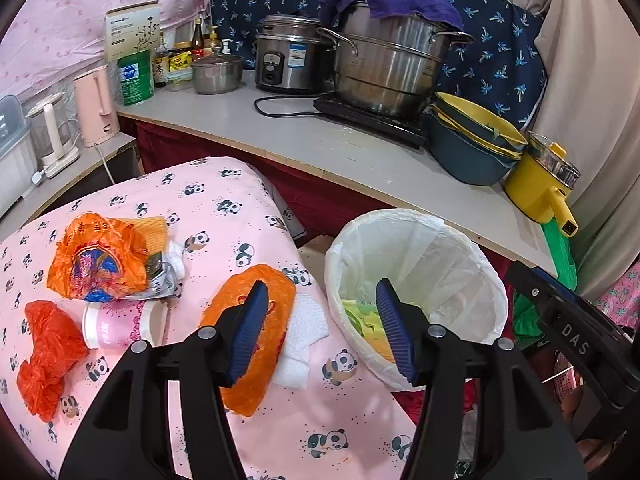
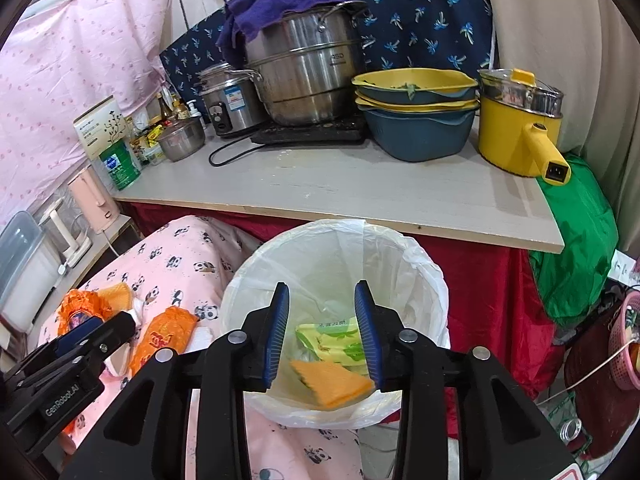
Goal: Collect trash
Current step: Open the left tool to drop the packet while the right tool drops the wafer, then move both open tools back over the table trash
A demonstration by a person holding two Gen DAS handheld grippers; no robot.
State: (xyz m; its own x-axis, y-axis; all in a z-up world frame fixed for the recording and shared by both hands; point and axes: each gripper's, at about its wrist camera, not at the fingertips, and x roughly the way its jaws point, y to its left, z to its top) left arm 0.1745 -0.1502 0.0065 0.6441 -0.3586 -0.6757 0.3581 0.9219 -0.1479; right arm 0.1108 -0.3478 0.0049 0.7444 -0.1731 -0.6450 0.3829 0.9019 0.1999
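1. Your right tongs [image 2: 322, 334] hang spread apart over the mouth of the round bin lined with a white plastic bag [image 2: 400, 256], gripping nothing.
2. Inside that bin, an orange wedge-shaped piece of sponge-like material [image 2: 330, 384] sits just below the right tongs, partly over a green and yellow printed wrapper [image 2: 336, 340] lying at the bottom.
3. Your left tongs [image 1: 320, 332] are also spread wide and empty; one blue ribbed pad is over the surface draped in a pink cloth with a panda print [image 1: 224, 200], the other over the rim of the bin [image 1: 400, 220].
4. Trash on the panda cloth, nearest the bin first: a flat crumpled orange plastic bag [image 1: 276, 292] under the left tongs' pad, touching a white folded paper towel [image 1: 306, 328] beside it.
5. Further left lies a pink and white paper cup on its side [image 1: 116, 326], with a red crumpled plastic bag [image 1: 48, 352] just beside its base.
6. Behind the cup you have a larger orange plastic bag with a blue and red print [image 1: 96, 260], bunched against some grey and white scraps.
7. The bin stands between the panda cloth and the grey bench [image 2: 360, 188], which carries a big steel pot [image 2: 308, 68], stacked blue and yellow bowls [image 2: 416, 112] and a yellow electric pot [image 2: 516, 136].
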